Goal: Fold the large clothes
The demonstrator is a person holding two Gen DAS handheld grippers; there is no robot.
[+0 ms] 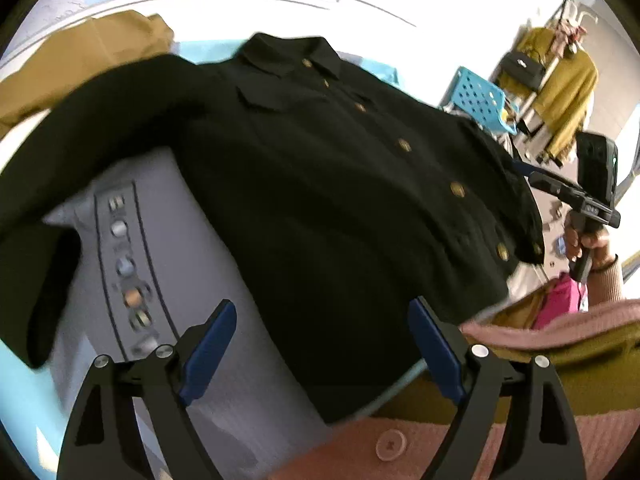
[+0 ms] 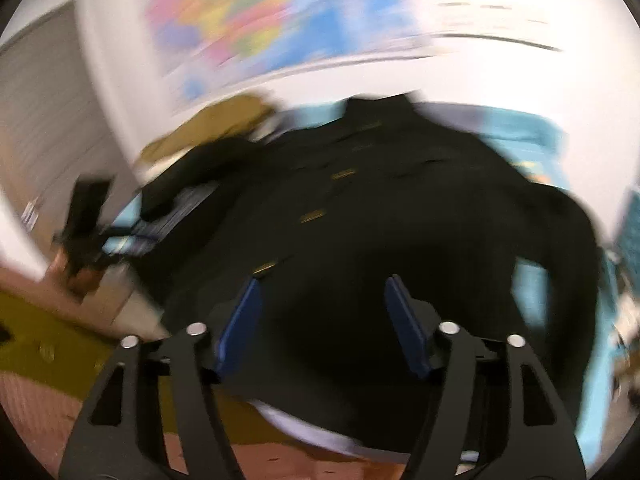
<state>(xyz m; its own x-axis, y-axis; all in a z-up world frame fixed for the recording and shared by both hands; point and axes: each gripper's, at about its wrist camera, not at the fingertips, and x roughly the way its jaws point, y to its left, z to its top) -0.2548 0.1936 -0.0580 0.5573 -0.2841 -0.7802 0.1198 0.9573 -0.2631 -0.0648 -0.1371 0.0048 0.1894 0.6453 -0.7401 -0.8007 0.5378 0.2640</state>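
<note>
Two claws hang open and empty over a black button-front jacket [image 1: 320, 184] spread face-up on the worktop [image 1: 224, 360], collar far, hem near. Left claw [image 1: 320, 356] sits above the hem; right claw [image 2: 324, 324], blurred, faces the lower front. A clean fold likely means pinching matching hem corners, lifting both evenly.

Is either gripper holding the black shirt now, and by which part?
Nothing is held. The left gripper and right gripper are open above the shirt.
</note>
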